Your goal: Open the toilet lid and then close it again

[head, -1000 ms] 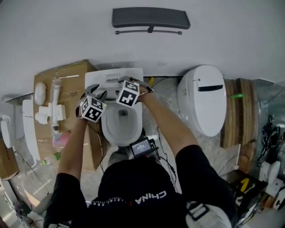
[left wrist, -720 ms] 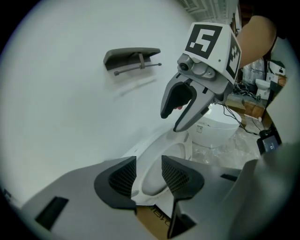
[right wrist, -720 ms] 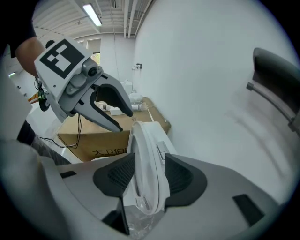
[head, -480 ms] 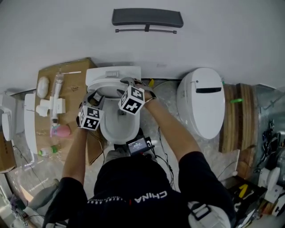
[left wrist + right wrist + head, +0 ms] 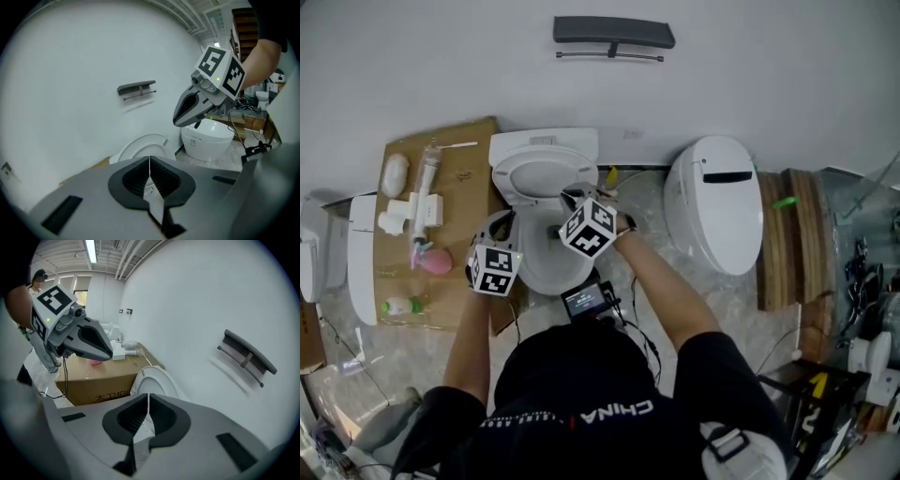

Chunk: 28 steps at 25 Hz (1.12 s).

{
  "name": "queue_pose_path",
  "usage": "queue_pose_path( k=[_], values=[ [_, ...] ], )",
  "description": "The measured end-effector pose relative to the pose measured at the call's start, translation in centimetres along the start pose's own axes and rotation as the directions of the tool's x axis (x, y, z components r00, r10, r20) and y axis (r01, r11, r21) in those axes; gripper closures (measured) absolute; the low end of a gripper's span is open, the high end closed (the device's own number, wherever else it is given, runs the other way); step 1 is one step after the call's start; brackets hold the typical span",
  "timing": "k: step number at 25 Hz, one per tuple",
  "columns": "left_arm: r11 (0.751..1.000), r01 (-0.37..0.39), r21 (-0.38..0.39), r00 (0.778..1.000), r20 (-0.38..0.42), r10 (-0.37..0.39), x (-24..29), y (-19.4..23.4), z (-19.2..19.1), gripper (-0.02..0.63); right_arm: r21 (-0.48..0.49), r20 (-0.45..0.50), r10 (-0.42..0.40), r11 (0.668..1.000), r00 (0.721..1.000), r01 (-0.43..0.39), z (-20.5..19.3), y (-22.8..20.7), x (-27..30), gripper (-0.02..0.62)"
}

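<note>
The white toilet (image 5: 551, 267) stands against the wall with its lid (image 5: 542, 174) raised and leaning back; the bowl is open. My left gripper (image 5: 499, 227) hangs at the bowl's left side, shut with nothing in it. My right gripper (image 5: 573, 200) is over the bowl, just in front of the lid, also shut and empty. In the left gripper view the jaws (image 5: 149, 161) meet in a thin line, with the lid (image 5: 143, 146) beyond and the right gripper (image 5: 178, 121) above it. The right gripper view shows its jaws (image 5: 148, 399) together before the lid (image 5: 157, 383).
A second white toilet (image 5: 715, 202), lid down, stands to the right. A cardboard box (image 5: 441, 187) with bottles and fittings sits to the left. A dark grey shelf (image 5: 614, 33) hangs on the wall above. Wooden boards (image 5: 787, 244) lean at the far right.
Both grippers have drawn back from the top of the lid toward the person and their jaws have shut. The lid stays up against the wall.
</note>
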<state>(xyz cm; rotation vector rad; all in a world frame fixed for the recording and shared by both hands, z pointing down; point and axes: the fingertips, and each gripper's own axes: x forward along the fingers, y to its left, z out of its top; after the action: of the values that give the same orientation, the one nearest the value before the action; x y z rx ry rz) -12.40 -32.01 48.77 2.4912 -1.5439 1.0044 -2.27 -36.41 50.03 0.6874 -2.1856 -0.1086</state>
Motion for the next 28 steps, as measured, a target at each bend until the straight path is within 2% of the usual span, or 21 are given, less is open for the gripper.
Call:
queue_pose_path(
  k=[2, 5, 8, 13, 21, 28],
  values=[
    [1.0, 0.021, -0.005, 1.0, -0.001, -0.021, -2.8, -0.8, -2.0, 0.595, 0.031, -0.002, -0.015, 0.999, 1.0, 0.016, 0.3, 2.6, -1.0, 0.577],
    [0.995, 0.092, -0.033, 0.996, -0.006, -0.093, -6.9, -2.5, -4.8, 0.595, 0.043, -0.026, -0.024, 0.999, 0.999, 0.025, 0.4, 6.9, -2.5, 0.581],
    [0.99, 0.141, -0.005, 0.99, -0.008, -0.141, -10.5, -4.0, -7.1, 0.595, 0.045, -0.048, -0.041, 0.998, 0.998, 0.043, 0.4, 10.8, -4.2, 0.581],
    [0.974, 0.228, 0.002, 0.974, -0.001, -0.228, -15.4, -7.3, -9.8, 0.595, 0.113, -0.063, -0.074, 0.99, 0.995, 0.081, 0.1, 16.2, -7.6, 0.581],
    [0.959, 0.283, 0.019, 0.959, 0.022, -0.284, -19.4, -11.8, -9.4, 0.595, 0.124, -0.078, -0.102, 0.986, 0.992, 0.111, -0.7, 20.5, -12.6, 0.581],
    [0.952, 0.299, 0.057, 0.954, -0.029, -0.298, -19.8, -15.8, -9.7, 0.595, 0.142, -0.069, -0.085, 0.985, 0.994, 0.094, -3.4, 22.5, -15.0, 0.581]
  ],
)
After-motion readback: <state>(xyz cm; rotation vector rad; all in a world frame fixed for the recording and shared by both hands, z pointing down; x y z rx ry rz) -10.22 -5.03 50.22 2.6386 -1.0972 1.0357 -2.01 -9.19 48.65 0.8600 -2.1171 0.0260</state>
